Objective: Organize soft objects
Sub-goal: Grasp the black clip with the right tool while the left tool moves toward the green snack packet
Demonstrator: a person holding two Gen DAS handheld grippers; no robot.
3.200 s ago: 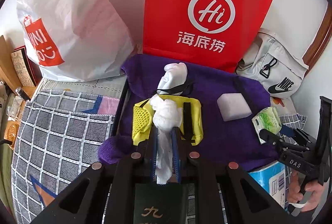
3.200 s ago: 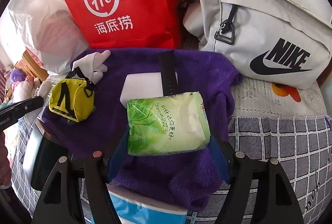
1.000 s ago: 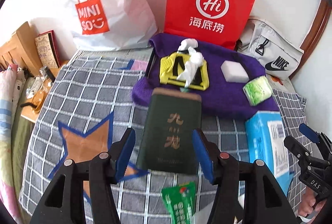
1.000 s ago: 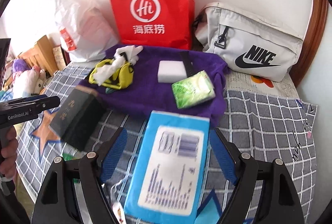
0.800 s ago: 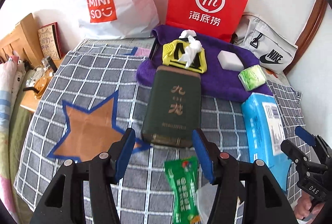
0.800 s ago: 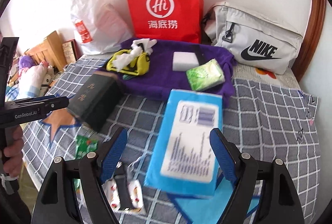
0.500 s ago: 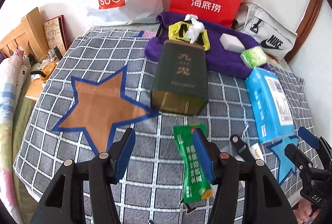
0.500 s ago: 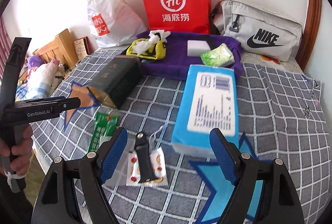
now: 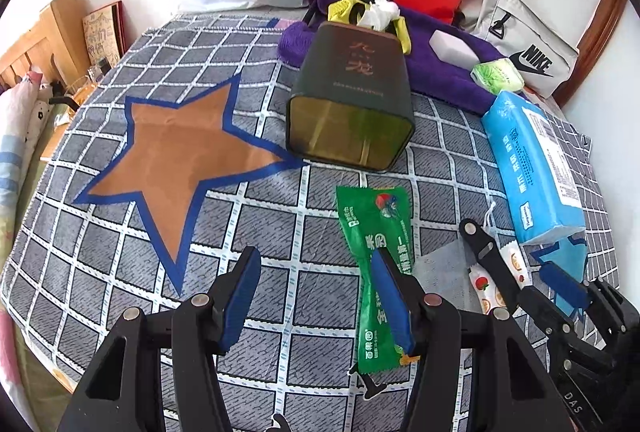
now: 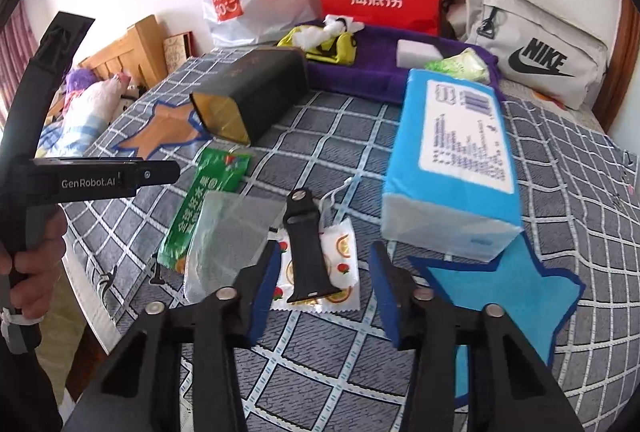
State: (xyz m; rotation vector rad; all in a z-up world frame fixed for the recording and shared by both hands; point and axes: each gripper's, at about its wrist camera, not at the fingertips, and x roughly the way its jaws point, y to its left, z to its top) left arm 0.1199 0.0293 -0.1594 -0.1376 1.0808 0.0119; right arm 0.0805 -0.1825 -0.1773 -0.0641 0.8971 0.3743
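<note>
While closing empty, right gripper (image 10: 324, 282) just short of black strap (image 10: 307, 246), long axis along fingers; left gripper (image 9: 316, 298) half-apart, empty, farther.

Two wrist fisheyes look steeply down a checked bed (image 9: 120, 256) toward the wall, sharing the green packet (image 9: 376, 240) (image 10: 208, 191).

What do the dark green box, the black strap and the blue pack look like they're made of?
Dark green box: probably metal tin, satin outside; its open end shows a shiny gold reflective inside. Black strap: likely matte rubber or silicone, smooth, with a round stud at one end. Blue pack: thin glossy plastic film over something soft, probably tissues; the ends look folded and puffy.
</note>
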